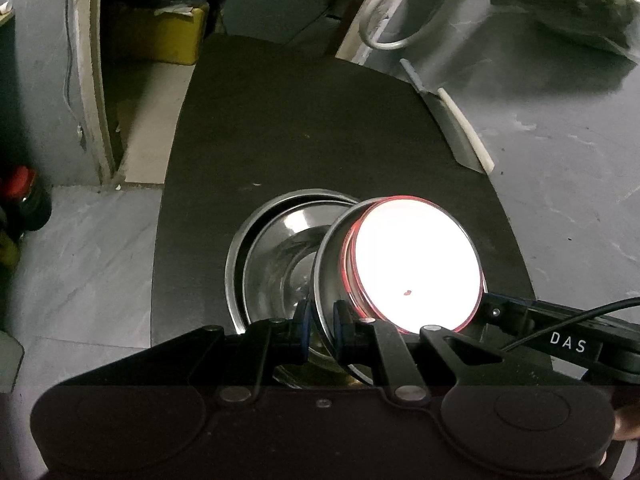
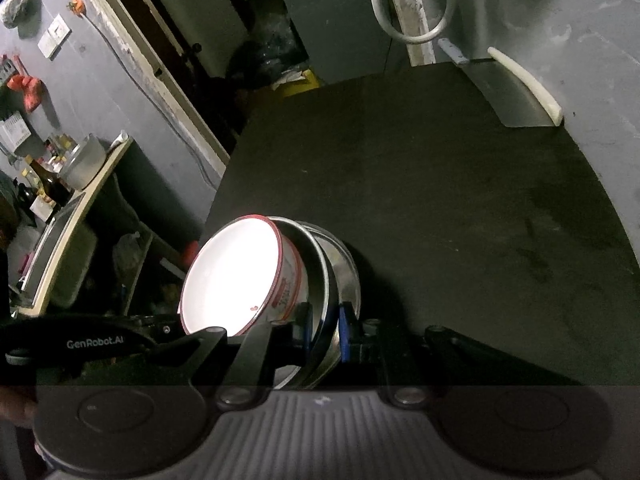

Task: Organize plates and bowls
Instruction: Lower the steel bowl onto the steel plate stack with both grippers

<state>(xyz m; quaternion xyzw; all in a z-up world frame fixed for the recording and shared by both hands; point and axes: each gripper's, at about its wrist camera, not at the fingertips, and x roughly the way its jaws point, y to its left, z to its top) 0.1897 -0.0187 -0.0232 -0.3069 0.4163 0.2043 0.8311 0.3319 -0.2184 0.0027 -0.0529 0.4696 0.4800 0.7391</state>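
Your left gripper point(image 1: 320, 320) was closed on the steel bowl point(image 1: 326, 264) rim, your right gripper point(image 2: 324, 332) likewise opposite; the white bowl point(image 1: 416, 264) nested inside, tilted over the lower bowl point(image 1: 276, 264)

3 steel bowls point(image 1: 276, 256) nested together, 1 white bowl point(image 1: 416, 264) with a red rim inside the tilted one, 2 grippers point(image 1: 320, 320), 1 black table point(image 1: 304, 128), 1 cleaver point(image 1: 456, 132), 1 white cable loop point(image 1: 384, 36).
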